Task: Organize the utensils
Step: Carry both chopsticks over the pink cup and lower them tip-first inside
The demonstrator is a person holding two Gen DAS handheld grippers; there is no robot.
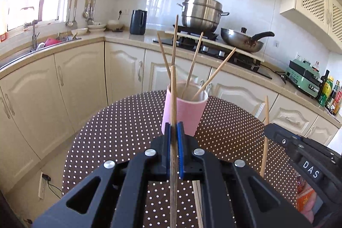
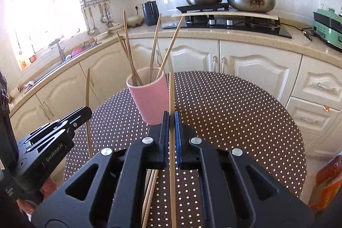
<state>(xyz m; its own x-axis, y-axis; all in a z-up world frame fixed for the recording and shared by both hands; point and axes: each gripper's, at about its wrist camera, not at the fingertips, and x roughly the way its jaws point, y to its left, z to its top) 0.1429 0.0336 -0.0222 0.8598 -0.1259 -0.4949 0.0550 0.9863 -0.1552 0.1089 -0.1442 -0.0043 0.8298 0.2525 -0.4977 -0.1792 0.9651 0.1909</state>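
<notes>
Both sets of jaws are clamped tight, each on a single chopstick. The left gripper (image 1: 173,127) pinches a darker, worn wooden chopstick (image 1: 173,99) that stands nearly upright, its tip level with the rim of the pink ribbed cylindrical cup (image 1: 183,114). The right gripper (image 2: 170,119) holds a pale bamboo chopstick (image 2: 171,95) the same way, just right of that cup as its own camera sees it.

Each stick is gripped somewhere along its shaft between narrow blue pads, with a long length above and below, so I would expect it to pivot or slip if its end knocks the cup's rim. The cup looks light and stands alone on the brown round worktop with white polka dots (image 1: 119,127); a sideways nudge from a stick could tip it and spill everything. The two grippers are close together, and if both go for the mouth at once the sticks could cross or the tools could bump.

Four thin bamboo chopsticks (image 1: 193,63) already lean in the cup, fanned out against the rim, which leaves gaps but also obstacles for anything lowered in. More loose chopsticks (image 2: 149,191) lie on the worktop under the right gripper, near its body. Farther back, a steel steamer pot (image 1: 201,12) and a steel wok (image 1: 241,40) sit on the stove.
</notes>
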